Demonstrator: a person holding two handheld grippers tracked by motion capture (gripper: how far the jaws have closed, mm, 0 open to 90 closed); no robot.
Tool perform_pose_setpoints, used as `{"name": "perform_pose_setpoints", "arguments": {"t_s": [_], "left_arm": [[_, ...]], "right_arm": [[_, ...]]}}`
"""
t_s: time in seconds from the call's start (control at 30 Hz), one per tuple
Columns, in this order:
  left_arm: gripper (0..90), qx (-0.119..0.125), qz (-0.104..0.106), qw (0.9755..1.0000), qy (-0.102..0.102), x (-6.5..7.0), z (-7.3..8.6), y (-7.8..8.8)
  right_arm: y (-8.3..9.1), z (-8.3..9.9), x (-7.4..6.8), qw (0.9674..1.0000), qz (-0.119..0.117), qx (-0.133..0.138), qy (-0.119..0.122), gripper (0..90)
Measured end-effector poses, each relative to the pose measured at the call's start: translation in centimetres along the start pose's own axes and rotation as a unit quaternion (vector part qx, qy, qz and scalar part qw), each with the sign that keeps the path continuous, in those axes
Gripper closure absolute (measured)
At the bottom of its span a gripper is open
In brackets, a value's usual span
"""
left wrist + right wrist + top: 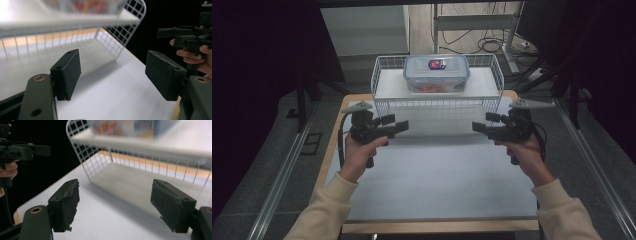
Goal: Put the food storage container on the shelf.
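Both hands hover level over the table (432, 170), left gripper (402, 126) and right gripper (478, 127) pointing inward at each other (jaws wide, empty), near the basket (437, 102).

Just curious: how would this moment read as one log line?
left tool: open, empty | right tool: open, empty | lidded container: in wire basket

A white sheet (432, 175) covered the light wooden table (334, 150). Grey carpet (257, 150) lay around the table, crossed by metal floor rails (282, 175) on both sides. Beyond the far edge stood a white metal frame (474, 22), with black cables (492, 45) tangled on the pale floor beneath it.
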State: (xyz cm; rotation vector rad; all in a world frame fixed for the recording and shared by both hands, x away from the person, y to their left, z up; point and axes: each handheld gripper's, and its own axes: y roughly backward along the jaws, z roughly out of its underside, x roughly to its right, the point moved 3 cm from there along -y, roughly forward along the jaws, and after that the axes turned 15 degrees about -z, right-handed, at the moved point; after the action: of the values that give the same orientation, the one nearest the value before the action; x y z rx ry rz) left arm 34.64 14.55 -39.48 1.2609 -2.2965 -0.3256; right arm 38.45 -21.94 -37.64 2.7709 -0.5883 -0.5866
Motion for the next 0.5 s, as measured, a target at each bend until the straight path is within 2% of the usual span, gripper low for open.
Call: {"name": "perform_pose_setpoints", "arguments": {"t_s": [0.03,0.07,0.1,0.13,0.17,0.2,0.23,0.27,0.33,0.4,0.5], "left_arm": [[28.5,-0.004,0.0,1.0,0.001,0.0,0.8,0.0],[28.5,-0.004,0.0,1.0,0.001,0.0,0.8,0.0],[28.5,-0.01,0.0,0.9999,-0.001,0.0,1.9,0.0],[28.5,-0.021,-0.005,0.9997,-0.007,0.0,3.4,0.0],[28.3,-0.021,-0.005,0.9997,-0.007,0.0,3.4,0.0],[28.3,-0.033,-0.012,0.9993,-0.016,-0.1,5.0,-0.1],[28.1,-0.037,-0.014,0.999,-0.019,0.0,5.7,-0.1],[28.1,-0.037,-0.014,0.999,-0.019,0.0,5.7,-0.1],[27.8,-0.047,-0.017,0.9985,-0.024,0.0,6.8,-0.4],[27.6,-0.053,-0.011,0.9982,-0.025,0.2,7.4,-0.6],[27.4,-0.052,-0.016,0.9981,-0.028,0.3,7.5,-0.7]], "right_arm": [[0.2,0.9,-0.1,1.0,-0.002,-0.002,-0.002,23.1],[0.2,0.9,-0.1,1.0,-0.002,-0.002,-0.002,23.1],[0.3,1.8,-0.2,1.0,-0.004,-0.004,-0.004,23.0],[0.6,3.7,-0.2,0.9999,-0.004,-0.011,-0.006,22.9],[0.6,3.7,-0.2,0.9999,-0.004,-0.011,-0.006,22.9],[0.9,5.5,-0.2,0.9998,-0.002,-0.02,-0.008,22.9],[1.0,6.3,-0.2,0.9996,0.001,-0.026,-0.006,22.9],[1.0,6.3,-0.2,0.9996,0.001,-0.026,-0.006,22.9],[1.1,8.0,0.0,0.9992,0.006,-0.038,-0.006,22.9],[1.0,8.9,0.2,0.9988,0.006,-0.046,-0.014,22.7],[1.1,8.9,0.4,0.9987,0.012,-0.047,-0.015,22.7]]}}
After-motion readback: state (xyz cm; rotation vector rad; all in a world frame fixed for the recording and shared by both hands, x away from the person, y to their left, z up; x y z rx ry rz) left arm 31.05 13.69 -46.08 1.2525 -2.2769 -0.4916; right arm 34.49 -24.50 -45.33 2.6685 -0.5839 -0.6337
